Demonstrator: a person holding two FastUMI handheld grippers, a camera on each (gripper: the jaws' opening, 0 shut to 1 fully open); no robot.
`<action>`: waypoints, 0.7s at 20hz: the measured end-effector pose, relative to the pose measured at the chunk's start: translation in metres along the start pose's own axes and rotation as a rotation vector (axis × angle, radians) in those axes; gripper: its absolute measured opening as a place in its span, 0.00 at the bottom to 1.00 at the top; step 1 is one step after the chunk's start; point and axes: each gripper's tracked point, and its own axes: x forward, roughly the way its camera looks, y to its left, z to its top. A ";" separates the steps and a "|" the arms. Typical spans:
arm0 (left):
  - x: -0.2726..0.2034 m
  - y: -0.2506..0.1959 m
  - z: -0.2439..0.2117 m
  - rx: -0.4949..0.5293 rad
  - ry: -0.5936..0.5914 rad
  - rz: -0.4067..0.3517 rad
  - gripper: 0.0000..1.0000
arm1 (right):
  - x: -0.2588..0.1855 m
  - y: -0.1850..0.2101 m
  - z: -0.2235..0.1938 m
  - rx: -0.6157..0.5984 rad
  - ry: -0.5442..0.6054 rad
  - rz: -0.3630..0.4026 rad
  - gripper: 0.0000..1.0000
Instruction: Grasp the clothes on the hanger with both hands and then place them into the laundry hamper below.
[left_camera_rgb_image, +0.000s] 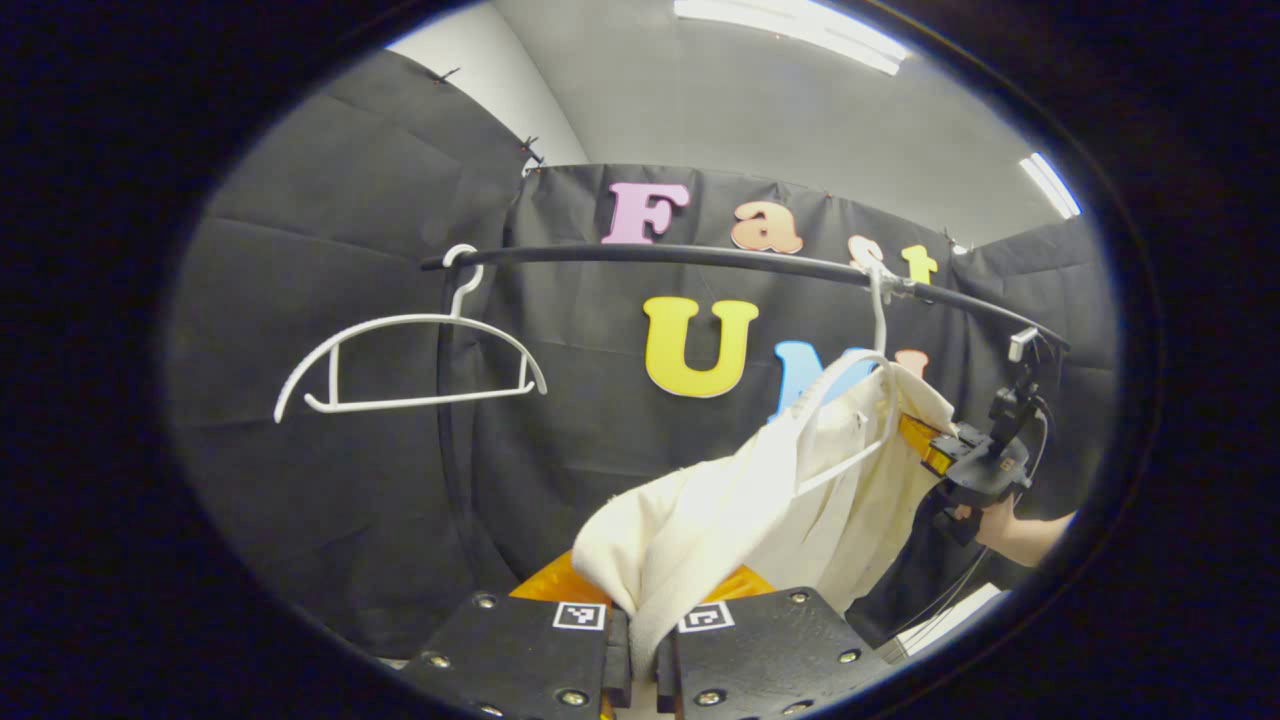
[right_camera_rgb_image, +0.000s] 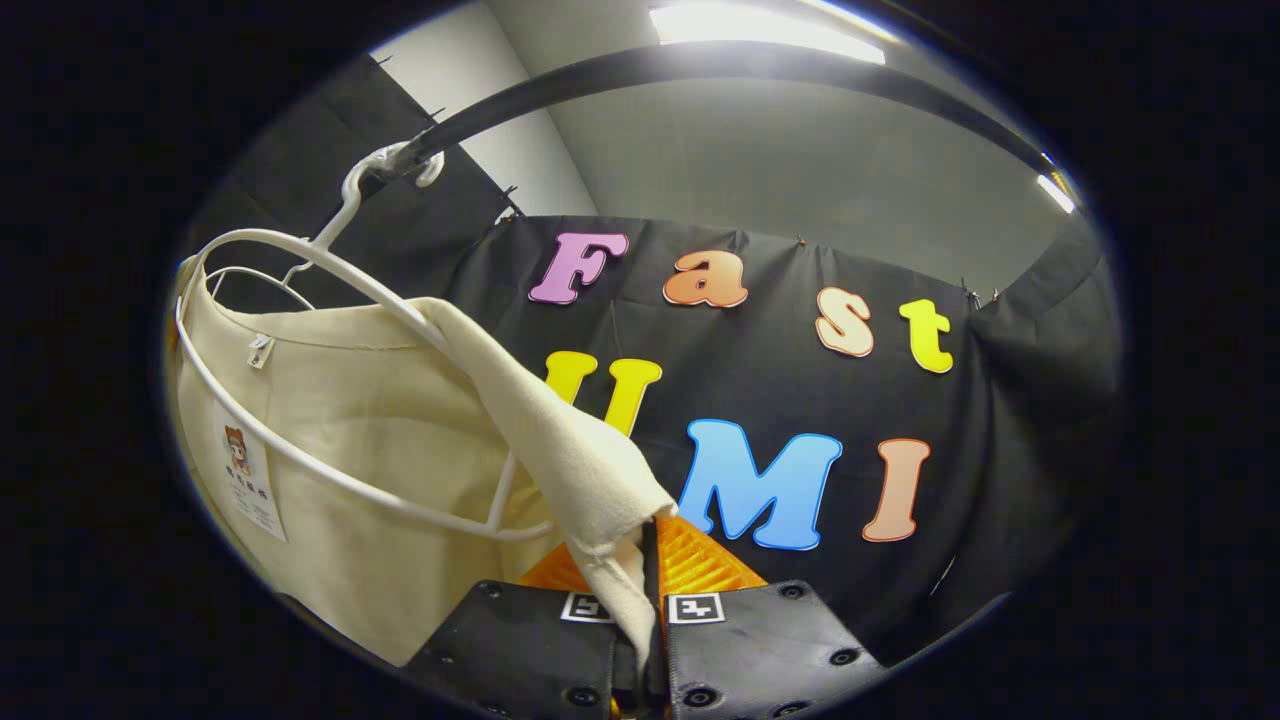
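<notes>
Two tools clamp the cream garment (left_camera_rgb_image: 700, 520): left tool (left_camera_rgb_image: 640, 640) bottom centre, right tool (right_camera_rgb_image: 648, 610) pinching its corner; white hanger (right_camera_rgb_image: 300, 350) still inside it on the rail (left_camera_rgb_image: 700, 258).

A staged recording booth: black cloth walls (left_camera_rgb_image: 330, 300), a clothes rail (left_camera_rgb_image: 700, 258) with hangers (left_camera_rgb_image: 400, 365), ceiling strip lights (left_camera_rgb_image: 790, 30).

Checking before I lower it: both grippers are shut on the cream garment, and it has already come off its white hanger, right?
Not quite. Both grippers are shut on the cream garment, but it is still on its white hanger, hooked over the rail, as the right gripper view shows.
</notes>
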 end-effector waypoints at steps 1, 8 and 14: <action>0.005 0.006 0.006 0.001 -0.012 0.007 0.10 | 0.005 -0.006 -0.001 0.022 -0.004 -0.012 0.07; 0.032 0.022 0.023 0.098 -0.043 0.042 0.10 | 0.030 -0.008 -0.013 0.002 -0.005 -0.040 0.07; 0.058 0.023 -0.002 0.028 -0.038 0.036 0.11 | 0.039 -0.009 -0.043 -0.033 0.036 -0.043 0.07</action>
